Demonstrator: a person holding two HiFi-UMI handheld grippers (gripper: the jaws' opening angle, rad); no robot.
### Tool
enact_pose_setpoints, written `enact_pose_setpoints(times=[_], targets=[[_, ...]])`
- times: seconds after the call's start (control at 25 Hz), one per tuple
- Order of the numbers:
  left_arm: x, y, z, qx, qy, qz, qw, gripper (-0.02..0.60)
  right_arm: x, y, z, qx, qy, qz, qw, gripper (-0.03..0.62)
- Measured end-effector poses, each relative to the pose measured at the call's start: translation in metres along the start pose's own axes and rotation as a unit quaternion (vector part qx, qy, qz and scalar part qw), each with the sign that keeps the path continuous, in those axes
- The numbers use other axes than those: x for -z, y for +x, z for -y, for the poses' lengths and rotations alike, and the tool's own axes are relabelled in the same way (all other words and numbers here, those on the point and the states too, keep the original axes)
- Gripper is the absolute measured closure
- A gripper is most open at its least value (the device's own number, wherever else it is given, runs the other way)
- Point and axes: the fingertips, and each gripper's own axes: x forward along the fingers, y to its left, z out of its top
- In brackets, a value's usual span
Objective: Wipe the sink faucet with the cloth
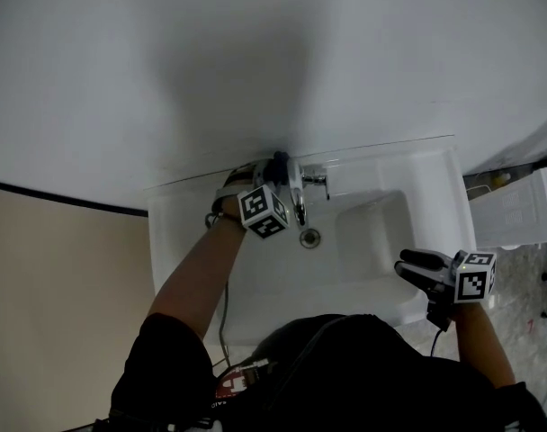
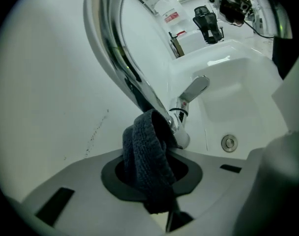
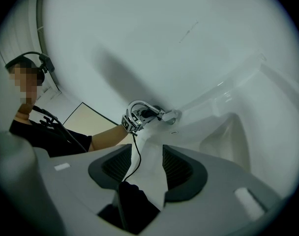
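Observation:
The chrome faucet [image 1: 300,203] stands at the back of the white sink [image 1: 255,286]. In the left gripper view its curved spout [image 2: 112,48] arches overhead, and its lever handle [image 2: 194,89] points over the basin. My left gripper [image 1: 275,180] is at the faucet, shut on a dark grey cloth [image 2: 148,154]. That bunched cloth [image 1: 280,164] presses against the lower part of the spout. My left gripper [image 2: 152,177] points down at the faucet's base. My right gripper [image 1: 408,271] hovers over the sink's right front rim. It [image 3: 147,170] is open, with nothing between its jaws.
The drain [image 1: 310,238] lies in the basin below the spout. A white wall rises right behind the faucet. A white bin [image 1: 516,210] stands on the tiled floor at the right. A cable [image 1: 224,304] trails down from my left gripper.

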Motion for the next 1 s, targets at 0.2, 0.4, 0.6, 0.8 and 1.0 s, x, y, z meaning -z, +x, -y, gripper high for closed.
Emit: enact_pose_setpoints(times=[0.2,0.4,0.6,0.8,1.0], targets=[[-0.01,-0.021,0.009,0.007,0.009,0.007,0.9999,0.506,-0.002,0.0,0.0,-0.001,0.005,0.001,1.0,0.407],[-0.026,-0.081,0.012,0.047,-0.036,0.074,0.9956,0.506,-0.007,0.005,-0.006,-0.011,-0.004,-0.003,1.0,0.406],[-0.038,-0.158,0.018,0.11,-0.071,0.177,0.9755,0.506,-0.009,0.003,-0.001,-0.01,0.001,0.001,1.0,0.407],[-0.066,-0.18,0.036,0.142,-0.05,0.199,0.9683,0.506,-0.008,0.011,-0.015,-0.025,-0.005,-0.009,1.0,0.407],[-0.082,-0.176,0.039,0.123,-0.067,0.165,0.9763,0.506,-0.002,0.011,-0.018,-0.03,-0.003,-0.018,0.999,0.407]])
